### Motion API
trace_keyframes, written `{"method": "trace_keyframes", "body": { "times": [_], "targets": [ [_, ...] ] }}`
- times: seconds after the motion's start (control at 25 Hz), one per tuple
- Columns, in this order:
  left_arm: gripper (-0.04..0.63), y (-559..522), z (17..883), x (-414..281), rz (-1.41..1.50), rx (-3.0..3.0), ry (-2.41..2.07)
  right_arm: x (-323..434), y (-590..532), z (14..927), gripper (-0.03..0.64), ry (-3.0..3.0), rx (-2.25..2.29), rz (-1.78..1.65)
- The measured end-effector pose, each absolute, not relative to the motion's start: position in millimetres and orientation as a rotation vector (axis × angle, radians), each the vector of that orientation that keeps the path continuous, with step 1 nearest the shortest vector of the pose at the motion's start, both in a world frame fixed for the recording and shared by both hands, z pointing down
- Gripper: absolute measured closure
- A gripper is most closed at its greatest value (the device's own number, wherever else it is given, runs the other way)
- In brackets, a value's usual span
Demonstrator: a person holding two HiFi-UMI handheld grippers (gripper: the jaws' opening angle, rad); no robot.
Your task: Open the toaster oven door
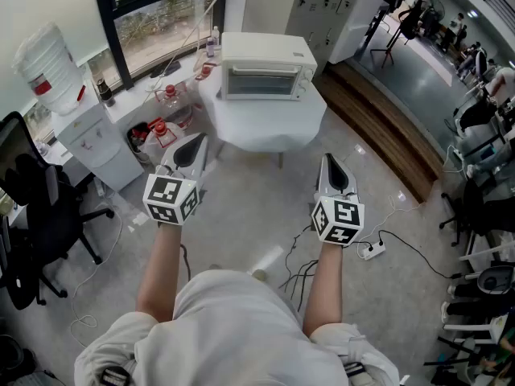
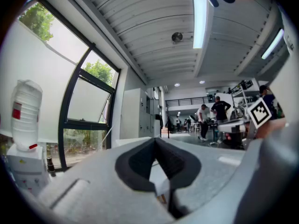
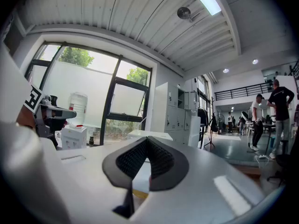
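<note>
The white toaster oven (image 1: 265,64) stands on a white-draped table (image 1: 265,127) ahead of me, its glass door (image 1: 259,82) closed. My left gripper (image 1: 195,140) is held over the floor short of the table's left front corner, jaws together, nothing in them. My right gripper (image 1: 330,162) hangs short of the table's right front corner, also shut and empty. In the left gripper view the shut left gripper (image 2: 156,143) points toward the oven's pale top (image 2: 133,142). The right gripper (image 3: 147,140) likewise has the oven (image 3: 150,135) just beyond its tips.
A water dispenser (image 1: 84,131) with its bottle (image 1: 47,69) stands at left, with a black office chair (image 1: 36,207) nearer. Bottles (image 1: 165,95) sit by the window. A power strip (image 1: 372,250) and cables lie on the floor at right. People stand far off (image 3: 278,111).
</note>
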State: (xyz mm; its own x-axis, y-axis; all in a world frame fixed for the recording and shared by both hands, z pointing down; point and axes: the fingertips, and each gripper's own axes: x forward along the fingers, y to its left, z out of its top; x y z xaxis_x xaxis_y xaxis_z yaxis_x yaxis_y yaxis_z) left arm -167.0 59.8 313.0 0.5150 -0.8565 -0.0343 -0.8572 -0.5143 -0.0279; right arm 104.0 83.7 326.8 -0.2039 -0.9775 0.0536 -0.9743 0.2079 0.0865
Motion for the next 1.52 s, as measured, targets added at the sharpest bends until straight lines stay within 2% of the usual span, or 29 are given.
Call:
{"method": "trace_keyframes", "body": {
  "times": [1.52],
  "targets": [
    [0.595,76,308,-158,0.042,-2.728,1.468,103,105,318,0.614,-2.355,1.975,-0.091]
  ]
}}
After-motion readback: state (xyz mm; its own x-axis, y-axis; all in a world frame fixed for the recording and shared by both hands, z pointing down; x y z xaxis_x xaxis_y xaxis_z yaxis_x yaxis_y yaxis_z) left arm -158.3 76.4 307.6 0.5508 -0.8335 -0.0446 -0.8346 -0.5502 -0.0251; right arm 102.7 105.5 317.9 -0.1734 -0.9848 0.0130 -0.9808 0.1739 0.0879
